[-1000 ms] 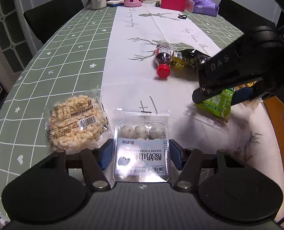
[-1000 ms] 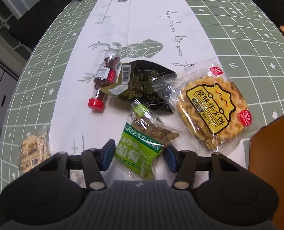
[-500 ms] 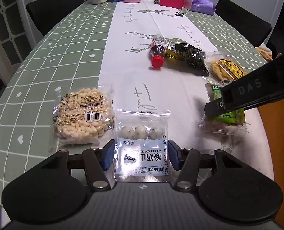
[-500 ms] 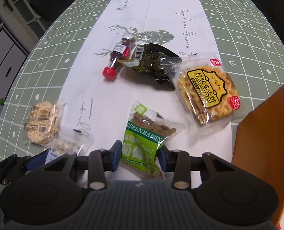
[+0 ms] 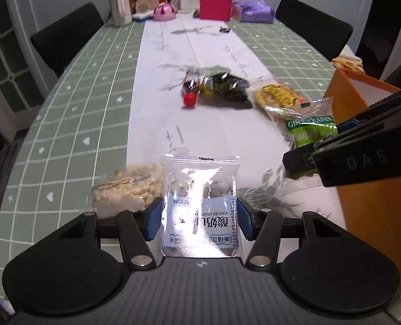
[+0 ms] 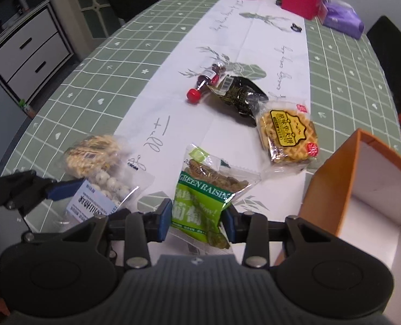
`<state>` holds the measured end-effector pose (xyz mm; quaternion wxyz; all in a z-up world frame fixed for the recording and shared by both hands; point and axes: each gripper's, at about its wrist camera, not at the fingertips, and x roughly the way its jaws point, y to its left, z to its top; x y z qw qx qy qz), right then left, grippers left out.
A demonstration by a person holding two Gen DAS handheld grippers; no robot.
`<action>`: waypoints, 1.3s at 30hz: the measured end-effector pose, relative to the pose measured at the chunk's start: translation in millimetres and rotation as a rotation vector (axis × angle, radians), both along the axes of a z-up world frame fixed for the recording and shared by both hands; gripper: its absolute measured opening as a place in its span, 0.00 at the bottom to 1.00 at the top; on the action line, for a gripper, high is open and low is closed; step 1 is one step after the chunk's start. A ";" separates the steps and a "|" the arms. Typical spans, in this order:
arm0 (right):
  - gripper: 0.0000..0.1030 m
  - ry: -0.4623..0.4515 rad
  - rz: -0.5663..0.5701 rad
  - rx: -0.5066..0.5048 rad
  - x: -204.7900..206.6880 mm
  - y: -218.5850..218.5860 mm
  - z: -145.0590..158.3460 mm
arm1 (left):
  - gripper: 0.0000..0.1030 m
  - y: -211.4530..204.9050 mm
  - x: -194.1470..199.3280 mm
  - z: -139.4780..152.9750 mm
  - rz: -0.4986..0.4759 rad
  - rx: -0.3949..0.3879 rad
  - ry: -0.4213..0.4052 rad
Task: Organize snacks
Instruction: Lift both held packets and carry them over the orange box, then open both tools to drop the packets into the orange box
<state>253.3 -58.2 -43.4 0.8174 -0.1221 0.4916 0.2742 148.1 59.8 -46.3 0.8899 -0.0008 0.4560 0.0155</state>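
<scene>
Worktop (image 5: 97, 86) is covered by a green grid cloth with a white runner down the middle. An orange box (image 6: 362, 178), open and white inside, is seen at the near right edge. On the runner, farther off, a waffle cookie pack (image 6: 288, 135), a black foil pouch (image 6: 241, 96) and a small red-capped bottle (image 6: 204, 84) are laid close together, pouch touching bottle. A puffed-grain bag (image 5: 130, 187) is left flat on the cloth, just beside the left claw.

Left claw (image 5: 199, 216) is clamped on a clear yogurt-ball packet (image 5: 200, 205), blue pads pressed on both edges, packet lifted off the cloth. Right claw (image 6: 197, 220) is clamped on a green raisin bag (image 6: 203, 200), squeezed at its lower end and held off the worktop, just left of the box.
</scene>
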 end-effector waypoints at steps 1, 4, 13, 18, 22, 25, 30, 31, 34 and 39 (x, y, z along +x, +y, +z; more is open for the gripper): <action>0.37 -0.018 0.010 0.002 -4.4 -4.4 6.6 | 0.62 -4.0 -1.9 5.2 -0.006 0.002 -0.012; 0.37 -0.065 0.041 0.006 -17.0 -18.3 25.5 | 0.62 -17.8 -5.9 21.0 -0.039 0.010 -0.044; 0.37 -0.131 0.052 -0.058 -31.5 -80.4 54.6 | 0.62 -69.7 -11.6 60.5 -0.224 0.060 -0.114; 0.37 -0.126 0.022 -0.079 -34.8 -125.7 52.6 | 0.62 -95.6 -6.0 69.9 -0.316 0.038 -0.127; 0.37 -0.114 0.017 -0.094 -36.5 -154.7 41.8 | 0.62 -121.2 -2.3 69.7 -0.421 0.035 -0.138; 0.37 -0.110 0.023 -0.115 -37.3 -171.4 31.4 | 0.62 -142.4 1.5 66.8 -0.501 0.058 -0.138; 0.37 -0.112 0.038 -0.156 -34.1 -194.4 14.1 | 0.62 -177.1 11.7 57.7 -0.638 0.114 -0.130; 0.37 -0.110 0.043 -0.165 -32.6 -198.7 10.5 | 0.63 -182.9 14.1 54.7 -0.658 0.128 -0.130; 0.37 -0.108 0.061 -0.189 -27.9 -207.8 0.7 | 0.63 -198.0 22.4 44.2 -0.721 0.155 -0.126; 0.37 -0.119 0.114 -0.234 -21.0 -215.9 -13.0 | 0.63 -222.4 30.1 20.9 -0.828 0.243 -0.127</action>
